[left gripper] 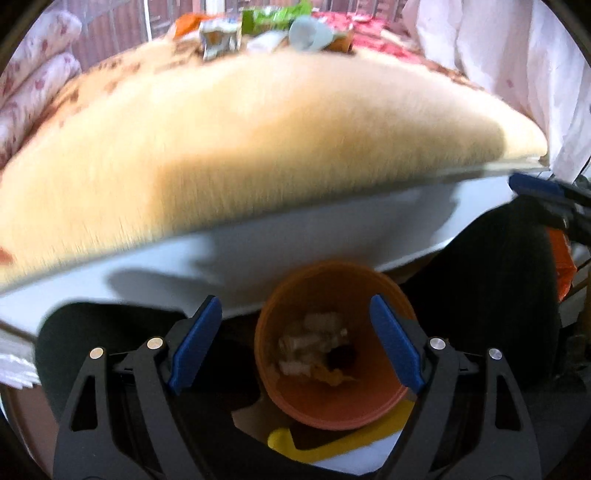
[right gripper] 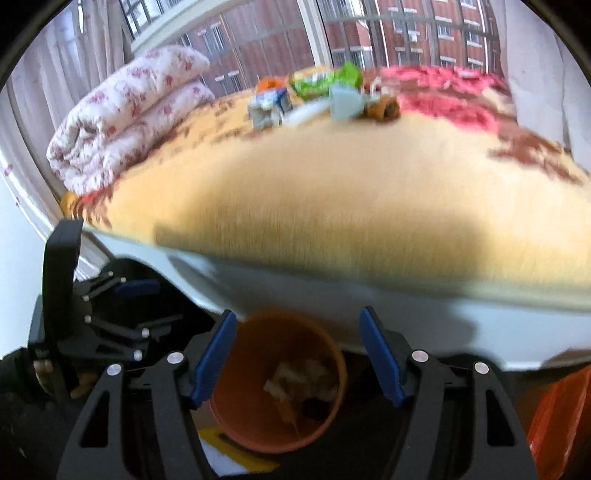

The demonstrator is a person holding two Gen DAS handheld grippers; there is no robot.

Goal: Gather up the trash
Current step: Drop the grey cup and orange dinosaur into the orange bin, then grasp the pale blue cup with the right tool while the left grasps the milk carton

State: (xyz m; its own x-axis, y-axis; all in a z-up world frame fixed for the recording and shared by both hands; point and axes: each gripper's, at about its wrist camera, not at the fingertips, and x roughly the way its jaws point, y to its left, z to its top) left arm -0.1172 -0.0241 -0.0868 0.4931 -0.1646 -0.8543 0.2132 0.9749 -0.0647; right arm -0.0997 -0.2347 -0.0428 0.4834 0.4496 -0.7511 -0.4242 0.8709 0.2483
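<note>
the orange bin with crumpled scraps inside sits on the floor at six o'clock below the bed. left hand-held gripper and right hand-held gripper both hang over it, jaws wide, holding nothing. more trash lies at twelve o'clock on the bed.

Fuzzy yellow blanket spread over the bed, patterned in brown and red toward the far side. Rolled white quilt with pink flowers lying at its left end. White bed frame below the blanket's edge. Through the window, red-brick building. Pale curtain hanging at right.
</note>
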